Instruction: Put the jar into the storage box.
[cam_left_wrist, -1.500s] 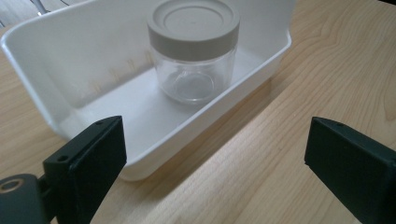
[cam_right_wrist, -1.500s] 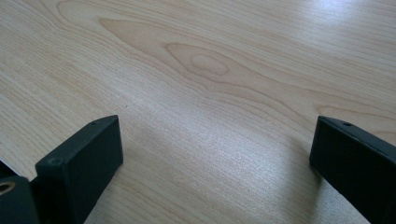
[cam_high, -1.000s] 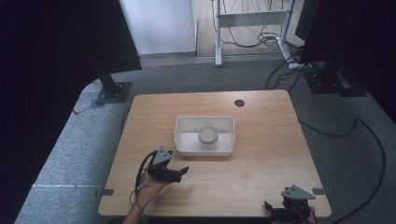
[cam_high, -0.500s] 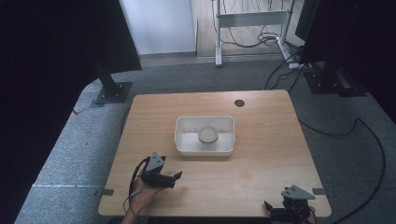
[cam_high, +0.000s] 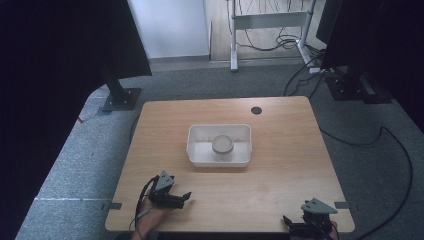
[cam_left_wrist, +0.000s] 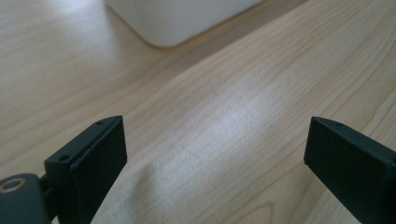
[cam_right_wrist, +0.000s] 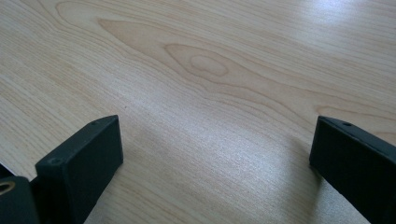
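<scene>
Pale wood grain runs across the tabletop, which takes up the middle of the high view. A little above its centre stands a white tray, rectangular with rounded corners, and inside it sits a round jar with a greyish top; at this size I cannot tell whether that top is a lid or the contents. A small dark round hole marks the tabletop toward its far edge, above and to the right of the tray.

The left tongs lie in the lower left of the high view, held in a hand that comes in from the bottom edge, with a cable trailing beside it. They point to the right along the tabletop, well apart from the tray. In the left gripper view the two black jaws stand wide apart, one at the lower left and one at the lower right, with bare wood between them and nothing gripped; a rounded corner of the white tray shows at the top of that frame.

The right tongs sit at the lower right of the high view, close to the near edge of the tabletop, under their grey three-cornered plate. In the right gripper view their jaws are likewise spread wide over bare wood, holding nothing.
</scene>
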